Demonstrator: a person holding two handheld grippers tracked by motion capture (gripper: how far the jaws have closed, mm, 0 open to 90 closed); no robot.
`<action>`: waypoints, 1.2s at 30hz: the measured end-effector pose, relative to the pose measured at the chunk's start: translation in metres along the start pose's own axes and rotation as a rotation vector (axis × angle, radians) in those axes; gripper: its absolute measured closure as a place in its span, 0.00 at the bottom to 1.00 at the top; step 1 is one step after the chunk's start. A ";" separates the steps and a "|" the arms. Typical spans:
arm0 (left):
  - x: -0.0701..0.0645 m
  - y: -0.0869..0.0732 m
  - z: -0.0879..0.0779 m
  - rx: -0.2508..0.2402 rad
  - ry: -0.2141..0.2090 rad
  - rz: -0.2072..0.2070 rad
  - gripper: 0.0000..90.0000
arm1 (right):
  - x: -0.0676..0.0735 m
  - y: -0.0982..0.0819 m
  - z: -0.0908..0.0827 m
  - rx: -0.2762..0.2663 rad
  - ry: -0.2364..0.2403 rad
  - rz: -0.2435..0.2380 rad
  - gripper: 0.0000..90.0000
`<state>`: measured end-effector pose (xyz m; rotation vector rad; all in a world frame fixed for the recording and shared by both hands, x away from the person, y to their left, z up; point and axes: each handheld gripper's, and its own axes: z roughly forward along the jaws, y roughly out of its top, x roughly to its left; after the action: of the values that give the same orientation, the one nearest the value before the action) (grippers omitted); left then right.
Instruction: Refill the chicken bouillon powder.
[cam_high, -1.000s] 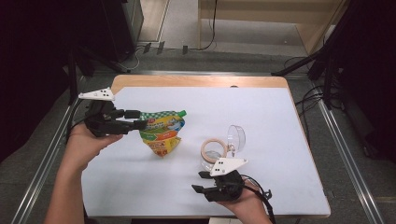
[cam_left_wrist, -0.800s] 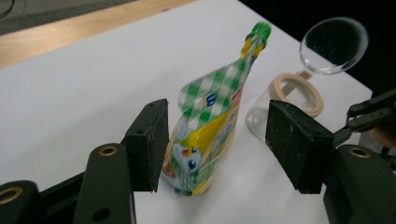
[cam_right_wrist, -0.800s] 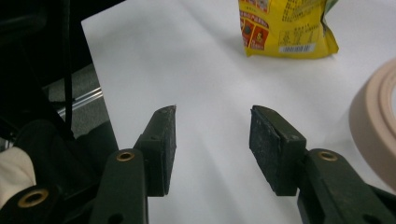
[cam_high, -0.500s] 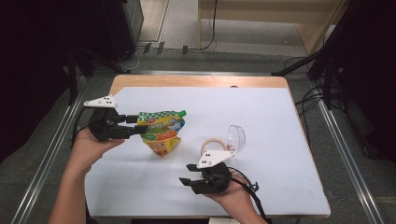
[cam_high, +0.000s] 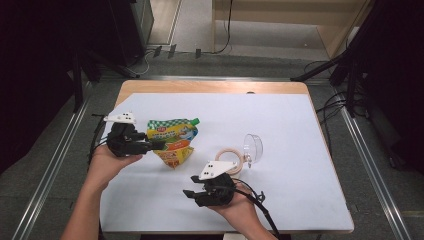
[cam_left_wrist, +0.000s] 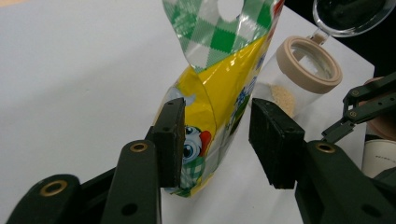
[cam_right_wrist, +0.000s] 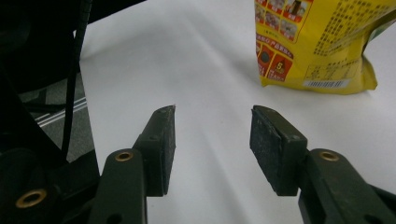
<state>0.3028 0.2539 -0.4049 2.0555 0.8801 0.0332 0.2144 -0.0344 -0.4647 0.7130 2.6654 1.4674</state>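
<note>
A: Why is the pouch (cam_high: 172, 142) standing near the table's (cam_high: 300, 125) left edge?

B: So I can take it from the side. My left gripper (cam_left_wrist: 215, 140) is closing, jaws either side of the pouch, one pad touching, the other apart. My right gripper (cam_right_wrist: 212, 147) is hanging half open, holding nothing, by the near edge.

pouch (cam_right_wrist: 315, 44) top: cut off by the right gripper view's upper edge
pouch print: too small to read
jar (cam_left_wrist: 299, 79) base: hidden behind the pouch
</note>
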 end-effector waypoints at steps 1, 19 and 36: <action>0.000 0.000 0.003 0.004 -0.003 0.002 0.64 | 0.000 -0.002 0.001 0.001 -0.002 -0.006 0.57; -0.002 -0.001 0.013 0.002 0.028 -0.047 0.99 | -0.005 -0.016 0.003 0.016 -0.023 0.011 0.57; -0.026 0.022 -0.009 0.073 -0.006 -0.027 1.00 | -0.010 -0.021 0.009 0.020 -0.051 0.015 0.56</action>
<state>0.2933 0.2367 -0.3758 2.1103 0.9173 -0.0203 0.2177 -0.0407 -0.4893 0.7631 2.6460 1.4079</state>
